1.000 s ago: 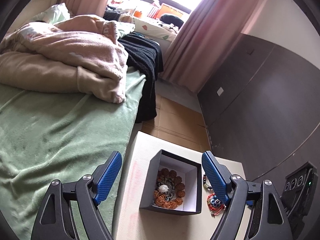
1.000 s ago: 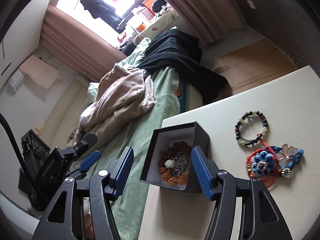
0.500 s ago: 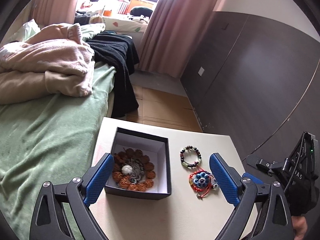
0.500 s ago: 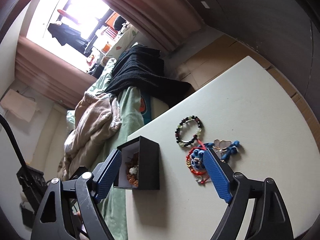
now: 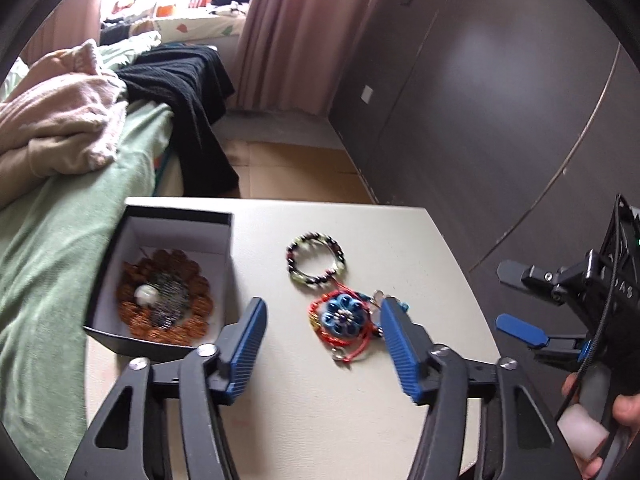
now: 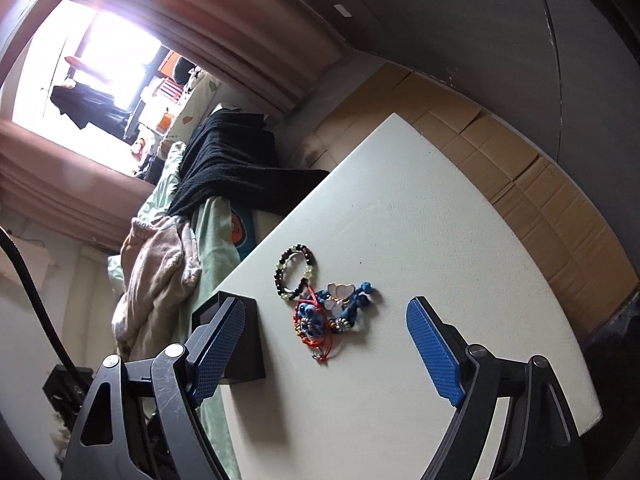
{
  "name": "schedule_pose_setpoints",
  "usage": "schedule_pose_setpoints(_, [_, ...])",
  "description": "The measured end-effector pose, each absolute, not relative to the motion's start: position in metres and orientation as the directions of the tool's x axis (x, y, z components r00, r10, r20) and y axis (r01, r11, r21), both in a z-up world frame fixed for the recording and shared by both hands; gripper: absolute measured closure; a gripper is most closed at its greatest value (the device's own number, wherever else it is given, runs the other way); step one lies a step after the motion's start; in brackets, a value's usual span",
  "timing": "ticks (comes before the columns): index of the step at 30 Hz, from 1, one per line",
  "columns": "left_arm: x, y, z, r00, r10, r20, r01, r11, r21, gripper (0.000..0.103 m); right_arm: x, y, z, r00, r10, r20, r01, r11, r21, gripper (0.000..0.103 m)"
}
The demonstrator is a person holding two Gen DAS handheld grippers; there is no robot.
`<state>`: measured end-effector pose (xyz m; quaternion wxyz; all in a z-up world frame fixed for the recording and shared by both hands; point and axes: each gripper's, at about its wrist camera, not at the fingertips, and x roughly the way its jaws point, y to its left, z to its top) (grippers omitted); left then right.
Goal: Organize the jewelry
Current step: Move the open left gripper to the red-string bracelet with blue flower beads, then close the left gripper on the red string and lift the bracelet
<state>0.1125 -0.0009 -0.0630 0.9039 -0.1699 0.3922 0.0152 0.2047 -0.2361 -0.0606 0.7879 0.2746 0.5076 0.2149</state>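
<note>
A bed (image 5: 68,248) in green cover fills the left of the scene, with a pink blanket (image 5: 60,120) and a black knit throw (image 5: 188,92) heaped at its far end. Right of it stands the white counter (image 5: 320,408), and at the counter's left edge sits an open black box (image 5: 224,240) already holding brown beads and a silver chain. Loose on the counter right of the box lie a dark beaded bracelet (image 5: 316,256) and, just nearer, a red cord charm with a blue flower (image 5: 340,320), tangled with a white butterfly piece (image 6: 340,294).

The left gripper (image 5: 322,340) hangs over the blue flower, its jaws apart and empty though they have just been closing, with the charm between them and untouched. The right gripper (image 6: 324,342) hovers beside it, jaws wide apart and holding nothing.

The risk I see is the tangle: a pinch on the red cord would likely drag the butterfly piece, and perhaps the bracelet touching it, so several pieces swing together and one drops off the counter or misses the box. The box also sits at the very edge by the bed, so a nudge could tip it.

Only the left view looks into the box and shows a hand (image 5: 616,412) gripping the right tool; only the right view shows the butterfly clearly and the counter's bare far right side.
</note>
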Motion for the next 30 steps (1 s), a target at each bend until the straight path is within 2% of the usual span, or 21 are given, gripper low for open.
schedule_pose_setpoints(2, [0.118, -0.010, -0.071, 0.674, -0.106, -0.731, -0.153, 0.948, -0.279, 0.054, 0.208, -0.242, -0.062, 0.381, 0.619, -0.687, -0.051, 0.756, 0.653, 0.019])
schedule_pose_setpoints(19, [0.151, -0.070, -0.125, 0.573, -0.049, -0.818, -0.034, 0.996, -0.083, 0.055, 0.216, -0.285, -0.063, 0.384, 0.636, -0.669, 0.021, 0.719, 0.695, 0.019])
schedule_pose_setpoints(23, [0.154, -0.072, -0.128, 0.585, -0.019, -0.811, -0.034, 0.998, -0.047, 0.055, 0.216, -0.287, -0.063, 0.381, 0.639, -0.669, 0.027, 0.715, 0.699, 0.019])
schedule_pose_setpoints(25, [0.153, -0.079, -0.130, 0.586, 0.016, -0.810, -0.018, 1.000, 0.007, 0.056, 0.216, -0.287, -0.063, 0.376, 0.640, -0.670, 0.027, 0.715, 0.698, 0.019])
schedule_pose_setpoints(28, [0.152, -0.084, -0.132, 0.583, 0.087, -0.808, -0.026, 0.996, 0.089, 0.072, 0.216, -0.283, -0.064, 0.365, 0.638, -0.677, 0.020, 0.722, 0.691, 0.019])
schedule_pose_setpoints(29, [0.152, -0.079, -0.131, 0.579, 0.103, -0.809, -0.049, 0.995, 0.091, 0.085, 0.216, -0.282, -0.065, 0.361, 0.637, -0.681, 0.017, 0.726, 0.688, 0.019])
schedule_pose_setpoints(30, [0.152, -0.073, -0.130, 0.576, 0.090, -0.813, -0.054, 0.996, 0.072, 0.088, 0.216, -0.280, -0.066, 0.354, 0.636, -0.685, 0.012, 0.730, 0.684, 0.019])
